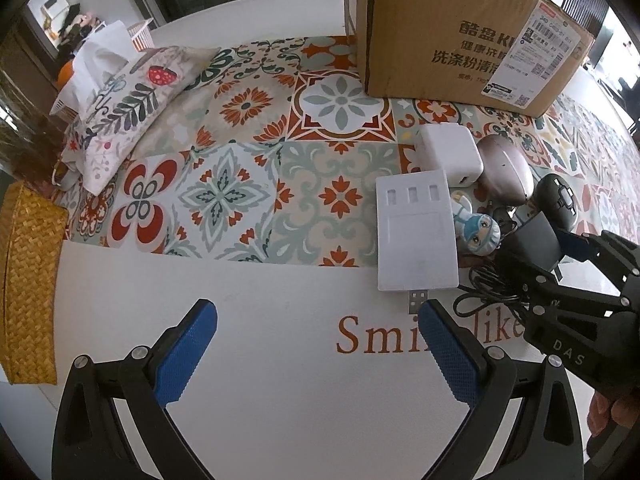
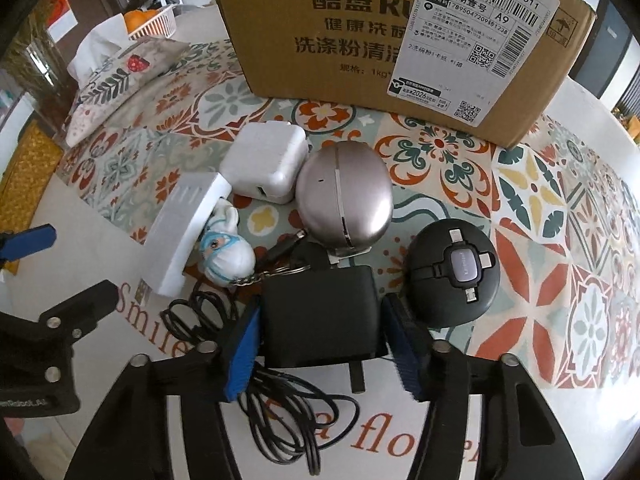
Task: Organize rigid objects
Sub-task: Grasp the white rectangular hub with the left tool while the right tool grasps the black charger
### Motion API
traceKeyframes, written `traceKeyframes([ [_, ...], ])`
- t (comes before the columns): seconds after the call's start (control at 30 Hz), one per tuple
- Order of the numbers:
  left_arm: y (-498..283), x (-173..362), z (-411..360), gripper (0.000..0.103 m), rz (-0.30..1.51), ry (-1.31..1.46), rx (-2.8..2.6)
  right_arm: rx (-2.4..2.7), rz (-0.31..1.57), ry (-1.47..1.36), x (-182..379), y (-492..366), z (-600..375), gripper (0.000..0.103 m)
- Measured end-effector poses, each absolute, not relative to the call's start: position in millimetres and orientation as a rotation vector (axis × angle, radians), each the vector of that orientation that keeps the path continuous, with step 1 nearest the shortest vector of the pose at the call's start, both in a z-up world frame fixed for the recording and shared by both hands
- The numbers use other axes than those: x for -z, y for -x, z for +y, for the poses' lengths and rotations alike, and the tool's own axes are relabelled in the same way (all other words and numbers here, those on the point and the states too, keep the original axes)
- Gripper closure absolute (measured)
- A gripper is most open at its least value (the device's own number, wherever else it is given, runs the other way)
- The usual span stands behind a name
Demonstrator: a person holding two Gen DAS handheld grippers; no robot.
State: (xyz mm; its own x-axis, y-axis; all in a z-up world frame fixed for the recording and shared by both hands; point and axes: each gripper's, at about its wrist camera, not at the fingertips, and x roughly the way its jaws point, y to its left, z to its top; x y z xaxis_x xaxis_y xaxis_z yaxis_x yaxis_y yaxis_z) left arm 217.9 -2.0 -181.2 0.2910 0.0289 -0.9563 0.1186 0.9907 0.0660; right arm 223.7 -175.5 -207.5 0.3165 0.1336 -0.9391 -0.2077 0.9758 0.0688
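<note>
White table [image 1: 280, 420] with a patterned tile-print cloth [image 1: 224, 168], 1 cardboard box [image 2: 360, 40] at the back. Right gripper [image 2: 320, 344] is clamped on the black power adapter [image 2: 320, 316], its cable [image 2: 288, 412] coiled underneath. Crowded around: 2 white chargers, 1 silver case [image 2: 344, 196], 1 round black cable hub [image 2: 454, 276], 1 masked figurine [image 2: 228, 256]. Left gripper [image 1: 316, 352] is wide open, empty.

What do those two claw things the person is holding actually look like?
Both tongs, left and right, look alike: black plastic frames with silver round bolt heads, and two fingers faced with textured blue pads. White lettering is printed on each body.
</note>
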Motion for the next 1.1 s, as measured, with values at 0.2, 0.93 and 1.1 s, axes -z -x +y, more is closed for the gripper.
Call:
traceKeyframes([
  [0.2, -217, 177, -8, 0.001, 1.26, -0.137, 0.115, -0.208, 1.226, 0.031, 203, -217, -181, 0.047],
  [0.93, -245, 201, -49, 0.025, 1.28, -0.085, 0.333, -0.088, 1.203, 0.007, 183, -205, -210, 0.047],
  [1.1, -255, 207, -54, 0.031, 1.292, -0.08, 0.337, -0.083, 1.208, 0.0, 186, -209, -212, 0.047],
])
